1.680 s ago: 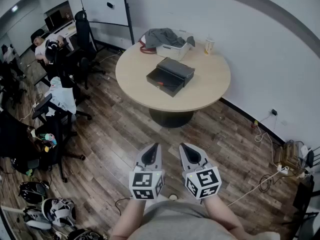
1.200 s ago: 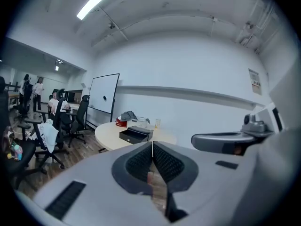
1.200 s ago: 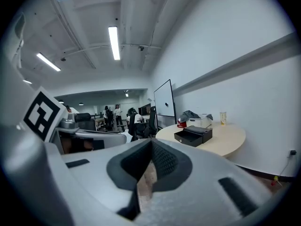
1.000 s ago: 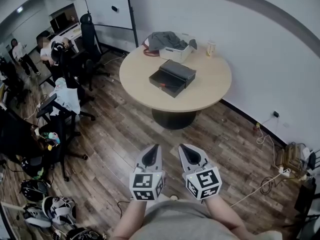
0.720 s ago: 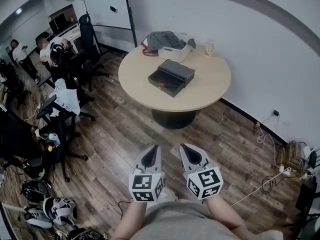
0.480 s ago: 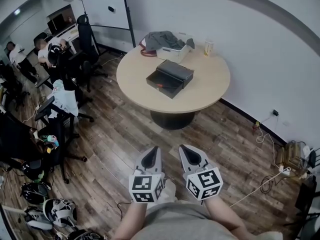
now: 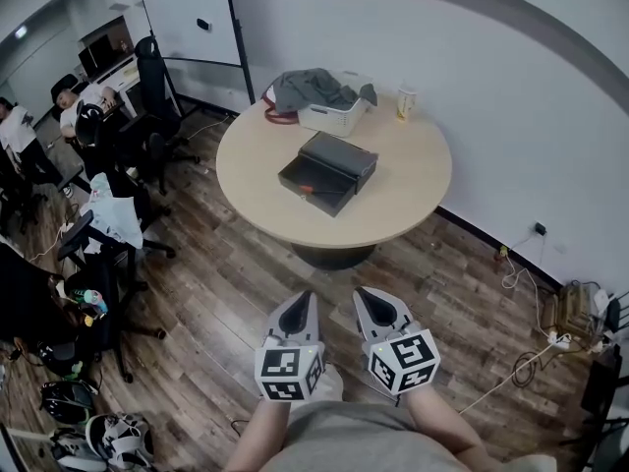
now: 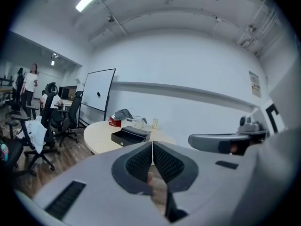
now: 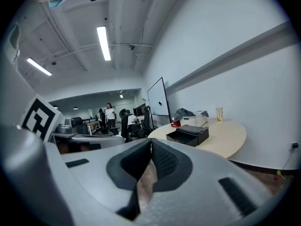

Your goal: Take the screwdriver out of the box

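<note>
Head view shows the round table [image 7: 393, 200] a little larger and nearer than a moment ago, so we are closing on it, though no reach has begun. Our left claw [image 7: 305, 297] and right claw [image 7: 364, 295] are both pressed fully shut with nothing between the pads, side by side above the wooden floor [image 7: 221, 283]. The box [image 7: 327, 172] lies open on the table, well ahead of both claws. A red speck in its near tray is probably the screwdriver [image 7: 307, 189]; the rest of the tray is too dark and small to read, and both gripper views show the box only as a distant shape beyond the tips.
</note>
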`<state>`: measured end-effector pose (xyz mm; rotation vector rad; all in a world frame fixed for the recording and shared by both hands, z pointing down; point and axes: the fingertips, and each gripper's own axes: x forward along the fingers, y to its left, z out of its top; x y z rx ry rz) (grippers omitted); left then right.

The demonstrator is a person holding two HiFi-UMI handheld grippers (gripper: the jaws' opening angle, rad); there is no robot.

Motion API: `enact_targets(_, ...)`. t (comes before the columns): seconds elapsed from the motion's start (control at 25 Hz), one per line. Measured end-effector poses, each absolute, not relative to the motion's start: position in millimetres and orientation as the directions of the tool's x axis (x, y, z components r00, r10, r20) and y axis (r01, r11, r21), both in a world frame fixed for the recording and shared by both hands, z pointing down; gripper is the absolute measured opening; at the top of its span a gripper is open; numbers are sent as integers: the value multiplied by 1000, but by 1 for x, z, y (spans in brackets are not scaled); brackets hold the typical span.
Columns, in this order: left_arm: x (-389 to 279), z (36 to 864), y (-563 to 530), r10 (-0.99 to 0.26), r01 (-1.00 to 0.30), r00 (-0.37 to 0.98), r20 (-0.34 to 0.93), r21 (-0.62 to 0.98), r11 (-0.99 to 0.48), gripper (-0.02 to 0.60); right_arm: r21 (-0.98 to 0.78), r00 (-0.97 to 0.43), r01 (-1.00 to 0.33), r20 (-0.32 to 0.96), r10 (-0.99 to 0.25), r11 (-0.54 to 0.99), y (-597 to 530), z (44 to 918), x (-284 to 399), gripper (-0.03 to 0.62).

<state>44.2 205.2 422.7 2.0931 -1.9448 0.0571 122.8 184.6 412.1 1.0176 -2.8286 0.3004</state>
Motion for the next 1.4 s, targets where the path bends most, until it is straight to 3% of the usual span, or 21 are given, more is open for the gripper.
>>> enact_targets(0.68,-53,420,51,-961,-978,141,240,184,-98,5,-114,-749,-659,199,-632,744,33,399,24,0)
enact_targets(1.4,-105,444,-66,-924,-959,260,282,184,-214,5,-117,-677,-734,201,-708,669,-82,411,-27,0)
